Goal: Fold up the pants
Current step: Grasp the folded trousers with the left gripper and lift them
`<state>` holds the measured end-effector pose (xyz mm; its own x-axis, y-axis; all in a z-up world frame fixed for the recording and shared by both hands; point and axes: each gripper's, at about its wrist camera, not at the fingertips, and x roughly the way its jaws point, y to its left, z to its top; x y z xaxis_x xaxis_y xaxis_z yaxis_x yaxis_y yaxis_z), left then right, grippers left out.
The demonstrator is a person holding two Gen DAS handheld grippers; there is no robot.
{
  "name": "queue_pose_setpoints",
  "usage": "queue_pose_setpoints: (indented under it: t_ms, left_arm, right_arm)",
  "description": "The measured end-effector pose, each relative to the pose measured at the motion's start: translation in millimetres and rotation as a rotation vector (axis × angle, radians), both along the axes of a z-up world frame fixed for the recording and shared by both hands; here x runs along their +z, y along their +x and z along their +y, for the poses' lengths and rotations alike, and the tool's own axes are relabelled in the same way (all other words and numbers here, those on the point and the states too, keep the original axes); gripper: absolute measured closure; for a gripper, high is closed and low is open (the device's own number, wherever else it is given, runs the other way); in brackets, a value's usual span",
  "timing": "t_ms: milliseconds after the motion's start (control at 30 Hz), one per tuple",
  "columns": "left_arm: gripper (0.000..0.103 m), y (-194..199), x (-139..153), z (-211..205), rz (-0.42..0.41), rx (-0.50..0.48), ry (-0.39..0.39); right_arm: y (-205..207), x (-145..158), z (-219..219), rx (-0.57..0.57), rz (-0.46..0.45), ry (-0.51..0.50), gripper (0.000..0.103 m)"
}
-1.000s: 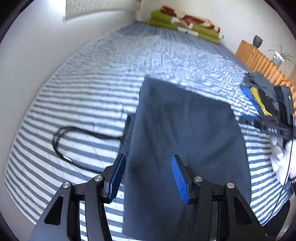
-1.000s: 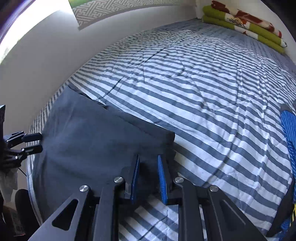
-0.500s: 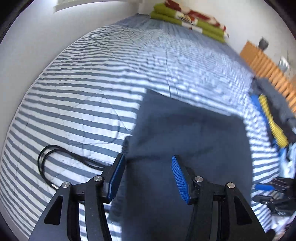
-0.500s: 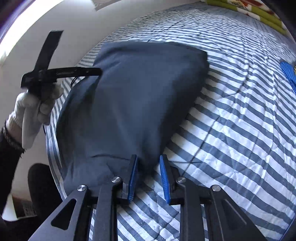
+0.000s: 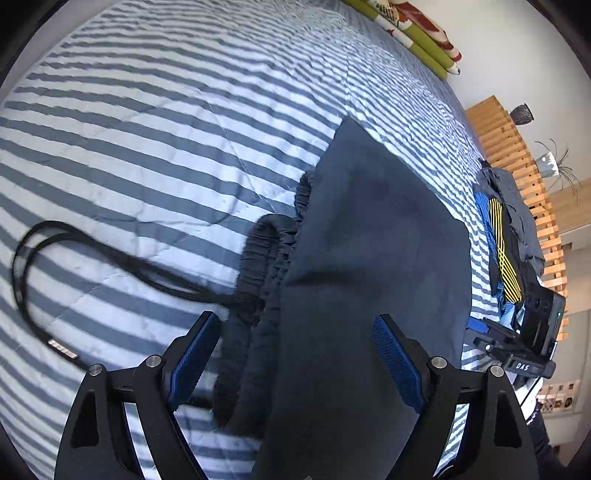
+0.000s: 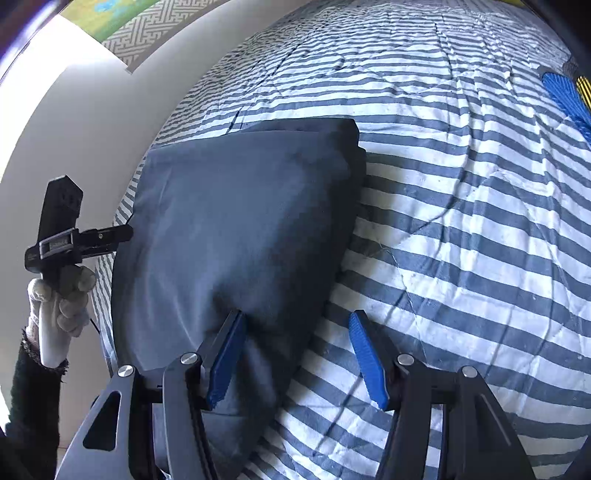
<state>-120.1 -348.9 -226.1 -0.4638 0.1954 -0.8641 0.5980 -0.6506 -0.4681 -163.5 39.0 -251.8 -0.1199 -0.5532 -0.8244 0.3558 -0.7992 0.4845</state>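
Observation:
Dark navy pants (image 5: 369,240) lie folded on the striped bed, their gathered waistband (image 5: 266,266) bunched at the left edge with a black drawstring (image 5: 74,251) looping out over the quilt. My left gripper (image 5: 291,332) hovers open just above the waistband end, nothing between its fingers. In the right wrist view the pants (image 6: 240,221) form a thick folded pad. My right gripper (image 6: 295,328) is open at the near corner, its left finger over the cloth and its right finger over the quilt. A gloved hand holds the left gripper (image 6: 127,232) at the far side.
The striped quilt (image 6: 461,221) spreads wide to the right and beyond the pants. A pile of dark, blue and yellow clothes (image 5: 502,236) lies by the wooden slatted board (image 5: 517,158). Green and red bedding (image 5: 417,33) sits at the bed's far end. A wall runs along the left.
My right gripper has opened and let go of the pants' edge it was pinching. My left gripper, open throughout, has come down closer to the waistband.

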Motion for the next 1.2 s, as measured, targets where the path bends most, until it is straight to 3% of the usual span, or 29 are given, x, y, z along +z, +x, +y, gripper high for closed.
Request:
queue_pose_setpoints:
  t_ms: [200,333,467,700,767,833,1000,1067,1133,1167,1200]
  left_arm:
    - [0.012,-27.1,-6.2,16.2,-0.039,-0.060,-0.124]
    - [0.026,-32.1,-3.3,29.2,-0.067,-0.081,-0.214]
    - [0.040,-26.3,1.1,25.1,-0.051,-0.071,-0.173]
    - [0.043,-28.9,-0.7,26.7,-0.051,-0.059,-0.159]
    - [0.048,-26.2,-1.1,20.7,-0.055,-0.041,-0.161]
    - [0.052,-27.2,0.3,20.4,-0.059,-0.027,-0.179]
    - [0.061,-28.8,11.2,24.9,-0.040,-0.011,-0.197]
    - [0.058,-28.8,14.2,27.2,-0.036,-0.017,-0.217]
    - [0.044,-31.9,8.8,26.0,-0.044,-0.013,-0.208]
    - [0.032,-31.4,2.6,24.9,-0.051,-0.010,-0.178]
    - [0.030,-27.2,-2.9,21.1,-0.054,-0.001,-0.151]
  right_arm:
    - [-24.3,-5.9,8.2,-0.068,-0.081,-0.137,0.049]
    - [-29.4,-8.1,-1.3,-0.051,-0.081,-0.149,0.048]
    - [-28.9,-2.2,-1.7,-0.035,-0.077,-0.115,0.048]
    - [-29.5,-7.3,6.0,-0.065,-0.074,-0.102,0.047]
    - [-33.0,-9.4,-8.1,-0.050,-0.065,-0.116,0.053]
    - [-36.5,-12.6,-20.7,-0.055,-0.071,-0.118,0.072]
    - [-32.2,-11.5,-32.1,-0.103,-0.032,-0.099,0.081]
    - [-29.0,-7.8,-27.5,-0.112,-0.028,-0.103,0.082]
    - [-28.4,-5.0,-23.1,-0.113,-0.024,-0.123,0.081]
    - [-29.4,-5.8,-21.5,-0.120,-0.031,-0.121,0.078]
    - [-31.2,-8.3,-19.6,-0.125,-0.048,-0.117,0.073]
